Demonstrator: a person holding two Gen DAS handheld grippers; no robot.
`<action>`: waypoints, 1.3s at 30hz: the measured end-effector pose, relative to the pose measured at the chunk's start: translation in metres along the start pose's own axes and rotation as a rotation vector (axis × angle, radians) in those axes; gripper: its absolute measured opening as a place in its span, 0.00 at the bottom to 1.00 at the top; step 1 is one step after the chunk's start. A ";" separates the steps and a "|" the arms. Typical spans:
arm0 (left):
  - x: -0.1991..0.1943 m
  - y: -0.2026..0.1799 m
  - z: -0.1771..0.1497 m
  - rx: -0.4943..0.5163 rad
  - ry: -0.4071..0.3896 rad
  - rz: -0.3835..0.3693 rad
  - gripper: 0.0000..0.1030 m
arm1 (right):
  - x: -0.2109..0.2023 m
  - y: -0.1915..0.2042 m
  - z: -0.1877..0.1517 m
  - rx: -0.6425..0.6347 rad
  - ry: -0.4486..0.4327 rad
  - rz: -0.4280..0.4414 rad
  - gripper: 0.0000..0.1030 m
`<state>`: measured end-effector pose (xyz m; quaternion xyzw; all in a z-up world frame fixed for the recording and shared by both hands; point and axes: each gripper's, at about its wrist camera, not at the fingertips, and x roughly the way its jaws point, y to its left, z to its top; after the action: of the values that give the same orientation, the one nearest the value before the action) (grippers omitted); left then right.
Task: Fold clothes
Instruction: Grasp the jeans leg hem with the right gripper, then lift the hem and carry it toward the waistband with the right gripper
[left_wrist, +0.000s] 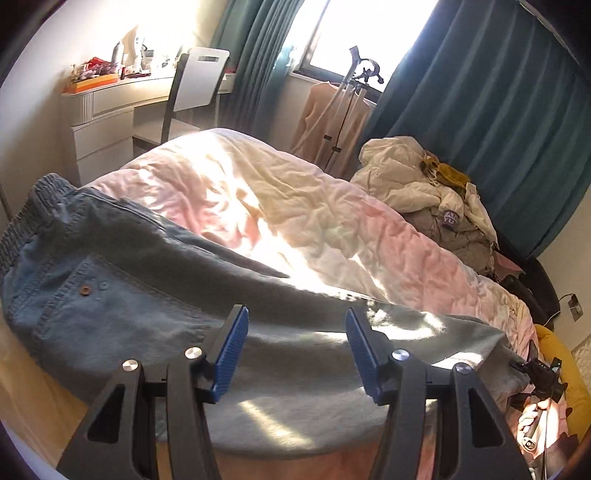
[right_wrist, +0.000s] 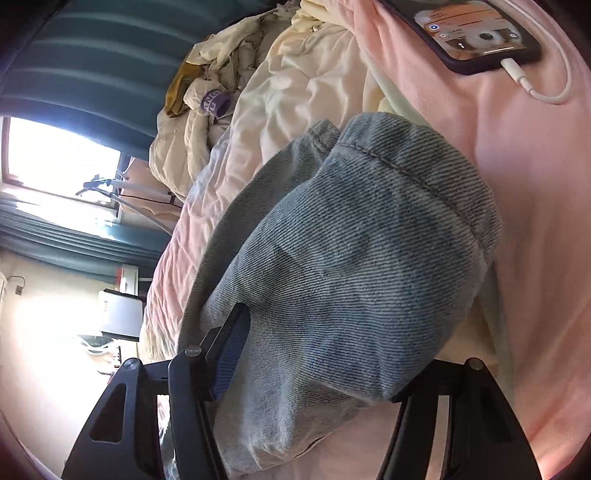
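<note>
Across the bed (left_wrist: 280, 206), whose pink-and-cream quilt serves as the folding surface, the jeans (left_wrist: 155, 280) lie lengthwise near the front edge, waistband at the left, legs running right; laid flat like this they can be doubled over cleanly. Behind them a heap of unfolded clothes (left_wrist: 436, 195) sits at the far side, probably waiting its turn. Left gripper (left_wrist: 297, 350) hovers over the mid-leg with its blue pads spread and nothing between them, apparently free to take a new hold. Right gripper (right_wrist: 317, 354), seen from its own camera, sits at the hem end: denim bulges up between its fingers, the visible blue pad alongside the cloth, the other pad hidden under it. Jaws look parted rather than biting; whether the cloth is truly free I cannot tell for certain. A phone (right_wrist: 476, 33) on its charging cable (right_wrist: 543, 92) rests on the quilt just beyond the hem, close enough to be snagged when the leg is lifted.
</note>
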<state>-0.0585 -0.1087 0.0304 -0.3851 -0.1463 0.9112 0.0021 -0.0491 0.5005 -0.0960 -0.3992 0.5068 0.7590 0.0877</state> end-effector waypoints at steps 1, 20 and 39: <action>0.012 -0.008 -0.005 0.008 0.020 0.007 0.55 | 0.000 -0.001 0.000 -0.003 0.001 -0.002 0.59; 0.097 -0.045 -0.066 0.189 0.144 0.112 0.55 | -0.012 0.007 0.003 -0.045 -0.084 -0.038 0.35; 0.026 0.013 -0.010 -0.009 -0.023 0.035 0.55 | -0.081 0.226 -0.103 -0.671 -0.424 0.033 0.12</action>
<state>-0.0687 -0.1160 0.0019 -0.3768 -0.1436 0.9149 -0.0170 -0.0633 0.3297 0.1006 -0.2320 0.2078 0.9493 0.0428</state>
